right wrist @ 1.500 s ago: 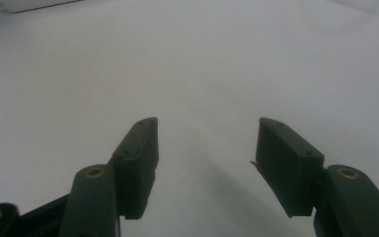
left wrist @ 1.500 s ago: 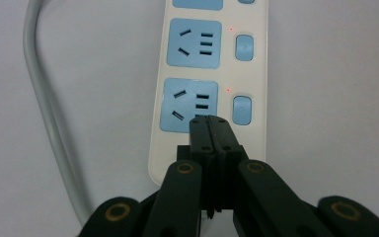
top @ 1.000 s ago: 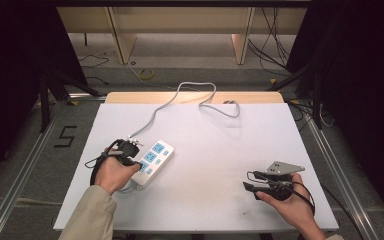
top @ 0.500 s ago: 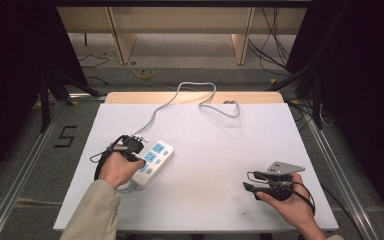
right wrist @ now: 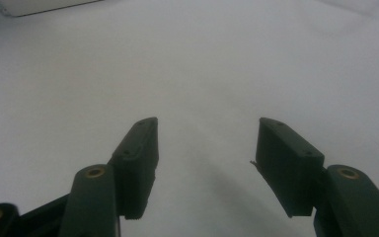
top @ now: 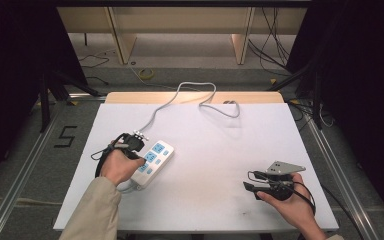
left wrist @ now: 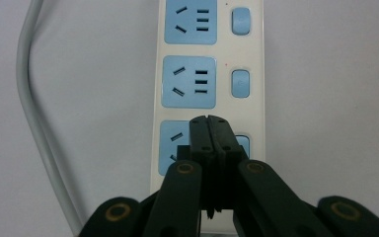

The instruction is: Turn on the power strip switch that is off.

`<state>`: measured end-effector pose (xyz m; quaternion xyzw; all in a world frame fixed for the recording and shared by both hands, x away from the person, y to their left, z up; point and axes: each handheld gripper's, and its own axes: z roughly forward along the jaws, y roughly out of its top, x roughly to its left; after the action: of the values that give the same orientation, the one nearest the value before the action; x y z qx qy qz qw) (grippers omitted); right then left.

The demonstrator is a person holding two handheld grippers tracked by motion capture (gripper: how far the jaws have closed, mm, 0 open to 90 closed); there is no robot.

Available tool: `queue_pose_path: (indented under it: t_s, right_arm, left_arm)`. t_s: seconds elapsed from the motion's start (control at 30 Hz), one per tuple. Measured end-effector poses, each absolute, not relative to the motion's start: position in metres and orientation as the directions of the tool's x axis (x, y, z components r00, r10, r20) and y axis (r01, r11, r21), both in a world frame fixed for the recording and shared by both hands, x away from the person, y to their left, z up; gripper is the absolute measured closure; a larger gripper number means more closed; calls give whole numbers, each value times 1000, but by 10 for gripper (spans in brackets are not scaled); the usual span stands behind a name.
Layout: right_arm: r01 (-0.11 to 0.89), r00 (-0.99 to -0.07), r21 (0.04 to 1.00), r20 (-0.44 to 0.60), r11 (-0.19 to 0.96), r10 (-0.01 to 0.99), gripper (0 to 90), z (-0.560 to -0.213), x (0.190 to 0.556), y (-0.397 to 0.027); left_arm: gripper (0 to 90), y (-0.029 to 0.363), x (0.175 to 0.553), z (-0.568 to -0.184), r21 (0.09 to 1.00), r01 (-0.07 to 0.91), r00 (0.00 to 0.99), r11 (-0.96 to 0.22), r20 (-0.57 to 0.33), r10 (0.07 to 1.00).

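Left gripper [left wrist: 209,121] fingers pressed together, seemingly holding nothing; right gripper [right wrist: 205,133] fingers spread wide, held low.

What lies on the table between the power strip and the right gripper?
Nothing: in the high view the white table is bare between the power strip and the right gripper, whose jaws stand open over plain tabletop in the right gripper view.

Bright, evenly lit table [top: 260,145]; dark surroundings; soft close-up blur.

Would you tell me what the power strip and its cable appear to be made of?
The power strip looks like smooth, moulded hard plastic: a cream body with pale blue socket faces and switches. Its cable seems sheathed in matte grey rubber or PVC, judging by its soft curves.
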<state>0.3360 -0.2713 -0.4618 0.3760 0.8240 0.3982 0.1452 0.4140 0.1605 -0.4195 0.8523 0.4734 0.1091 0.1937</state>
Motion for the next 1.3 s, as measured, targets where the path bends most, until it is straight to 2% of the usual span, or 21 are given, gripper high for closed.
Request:
queue_pose_path:
  t_s: [1.3]
  right_arm:
    - [501, -678, 767, 59, 402, 733, 424, -462, 336, -271]
  left_arm:
    - [899, 152, 434, -414, 430, 763, 529, -482, 12, 848]
